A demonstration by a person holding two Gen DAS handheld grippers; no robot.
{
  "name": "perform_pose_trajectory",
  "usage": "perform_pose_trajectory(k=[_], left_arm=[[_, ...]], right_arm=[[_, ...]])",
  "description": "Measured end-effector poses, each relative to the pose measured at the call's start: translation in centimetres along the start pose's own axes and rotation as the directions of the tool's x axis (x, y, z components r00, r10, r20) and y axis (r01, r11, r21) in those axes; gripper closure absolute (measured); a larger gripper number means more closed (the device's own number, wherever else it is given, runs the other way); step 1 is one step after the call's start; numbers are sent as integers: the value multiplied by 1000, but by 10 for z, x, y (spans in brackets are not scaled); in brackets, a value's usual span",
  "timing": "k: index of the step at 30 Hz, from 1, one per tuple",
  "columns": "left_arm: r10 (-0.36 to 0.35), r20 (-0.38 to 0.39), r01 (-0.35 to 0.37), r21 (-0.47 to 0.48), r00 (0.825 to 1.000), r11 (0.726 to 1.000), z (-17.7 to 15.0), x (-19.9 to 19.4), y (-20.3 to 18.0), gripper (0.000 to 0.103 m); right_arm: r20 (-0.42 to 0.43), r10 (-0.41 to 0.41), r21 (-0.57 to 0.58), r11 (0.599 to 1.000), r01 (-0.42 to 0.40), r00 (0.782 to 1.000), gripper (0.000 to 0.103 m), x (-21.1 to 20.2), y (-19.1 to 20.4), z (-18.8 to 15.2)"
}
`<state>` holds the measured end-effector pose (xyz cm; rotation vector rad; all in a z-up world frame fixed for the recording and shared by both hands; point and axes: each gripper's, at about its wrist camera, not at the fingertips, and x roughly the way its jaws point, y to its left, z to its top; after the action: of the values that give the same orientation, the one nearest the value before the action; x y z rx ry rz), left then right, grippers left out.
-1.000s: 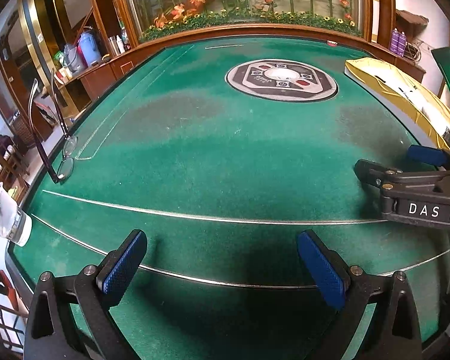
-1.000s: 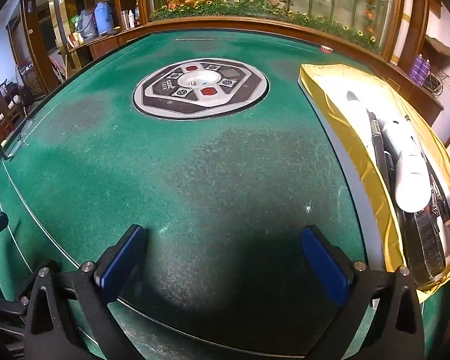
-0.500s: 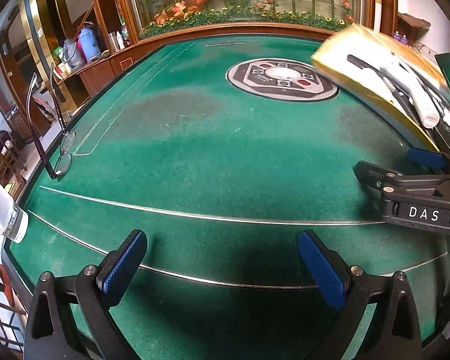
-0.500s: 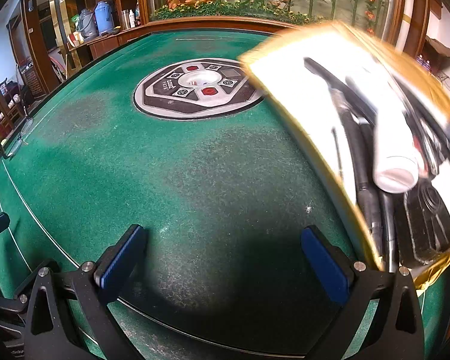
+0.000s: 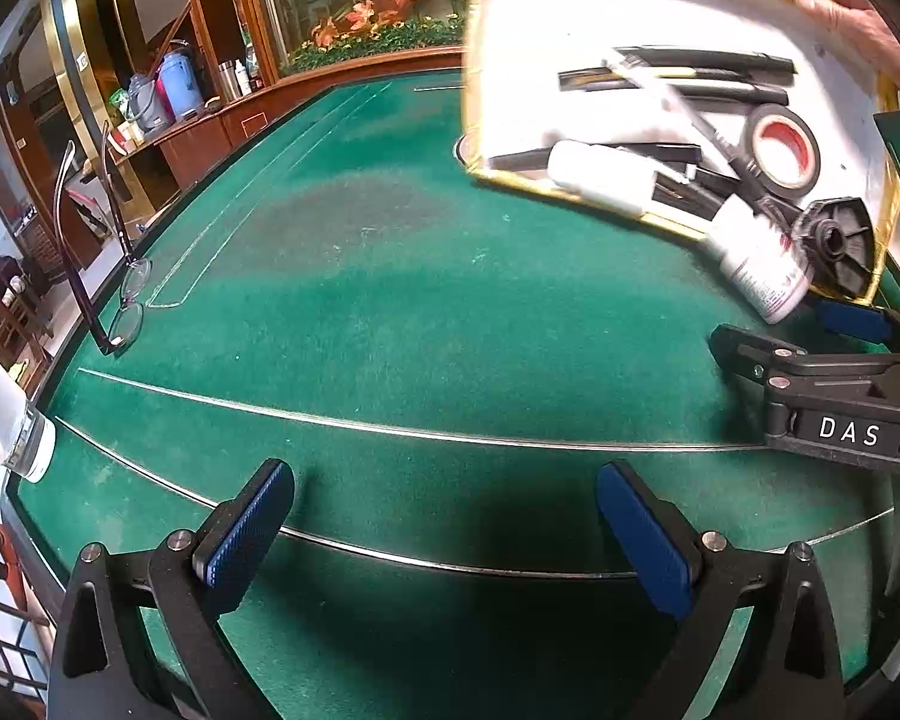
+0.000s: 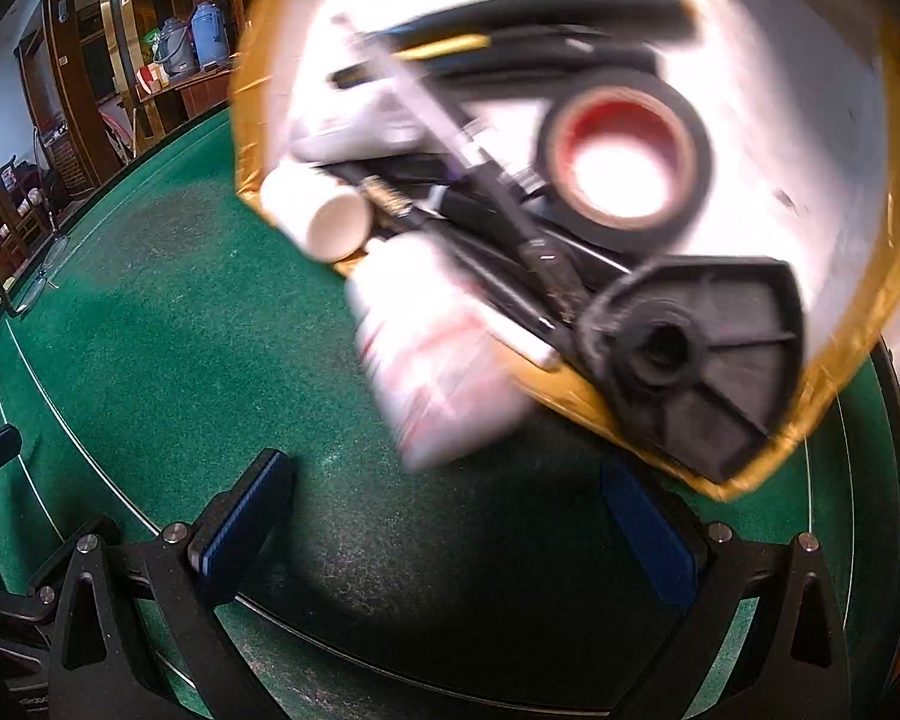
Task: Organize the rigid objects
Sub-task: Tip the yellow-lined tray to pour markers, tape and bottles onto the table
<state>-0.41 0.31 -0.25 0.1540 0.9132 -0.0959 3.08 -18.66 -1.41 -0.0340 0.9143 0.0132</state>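
A: What sits nearest?
B: The left tongs (image 5: 444, 531), blue pads spread wide apart with nothing between them, low over the green surface (image 5: 390, 312). The right tongs (image 6: 450, 531) are likewise spread apart and empty.

A: And just past them?
B: A gold-rimmed tray (image 6: 840, 138) hangs tilted above the surface, in front of and above the right tongs, its low corner over their right pad. Things are spilling off its lower edge: a white bottle (image 6: 444, 372), blurred, is halfway off and closest to the tongs, though not between them. A white tube (image 6: 324, 213) hangs at the rim beside it.

A: What else is on the tray?
B: A roll of black tape (image 5: 783, 147) with a red core, a black ribbed plastic part (image 5: 837, 246) at the low corner, and several long black sticks (image 5: 702, 63) lying across it.

A: Who holds it?
B: A hand (image 5: 852, 18) grips the tray's far upper edge.

A: Farther off?
B: From the left view, glasses (image 5: 123, 300) stand at the surface's left border, and a clear cup (image 5: 6, 420) sits at the near-left rim, well apart from both tongs.
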Motion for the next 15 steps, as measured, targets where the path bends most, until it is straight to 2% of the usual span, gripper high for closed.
perform_pose_trajectory(k=[15], left_arm=[[27, 12, -27, 5, 1000, 1000, -2, -3, -2, 1]], right_arm=[[-3, -1, -1, 1000, 1, 1000, 0, 3, 0, 4]])
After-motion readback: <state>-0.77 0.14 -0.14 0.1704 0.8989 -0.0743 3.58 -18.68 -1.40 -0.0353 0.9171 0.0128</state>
